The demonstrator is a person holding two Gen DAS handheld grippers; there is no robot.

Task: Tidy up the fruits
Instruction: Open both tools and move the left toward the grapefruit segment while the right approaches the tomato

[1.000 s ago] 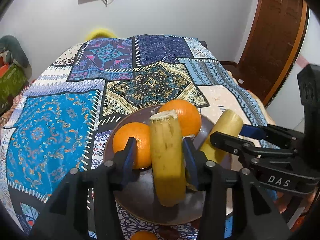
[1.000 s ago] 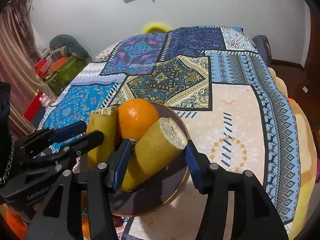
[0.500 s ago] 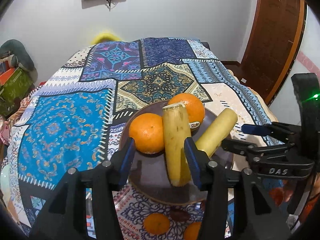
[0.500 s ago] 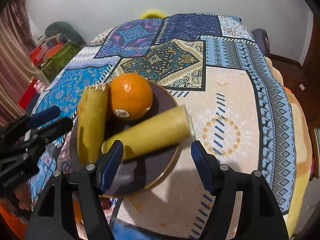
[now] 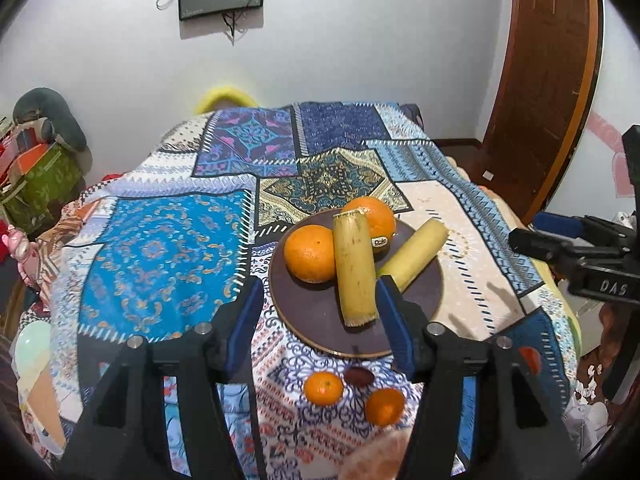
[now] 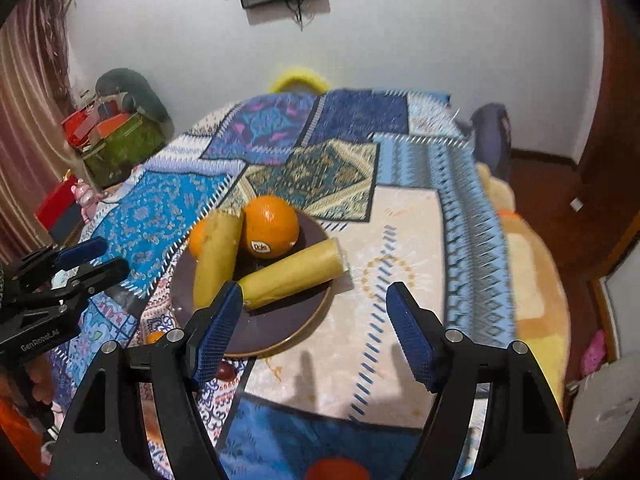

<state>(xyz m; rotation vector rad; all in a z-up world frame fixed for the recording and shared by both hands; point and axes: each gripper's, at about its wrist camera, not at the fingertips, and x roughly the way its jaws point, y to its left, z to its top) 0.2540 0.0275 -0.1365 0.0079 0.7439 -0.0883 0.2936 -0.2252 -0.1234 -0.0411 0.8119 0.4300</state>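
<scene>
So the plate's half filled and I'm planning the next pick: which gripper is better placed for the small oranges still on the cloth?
Probably the left gripper: open, empty, with both small oranges just below it, in front of the plate. The right gripper, also open, hangs over bare cloth.

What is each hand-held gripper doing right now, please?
Left hand-held gripper: open, holding nothing, above the near side of the plate.
Right hand-held gripper: open, holding nothing, over the cloth beside the plate.
</scene>
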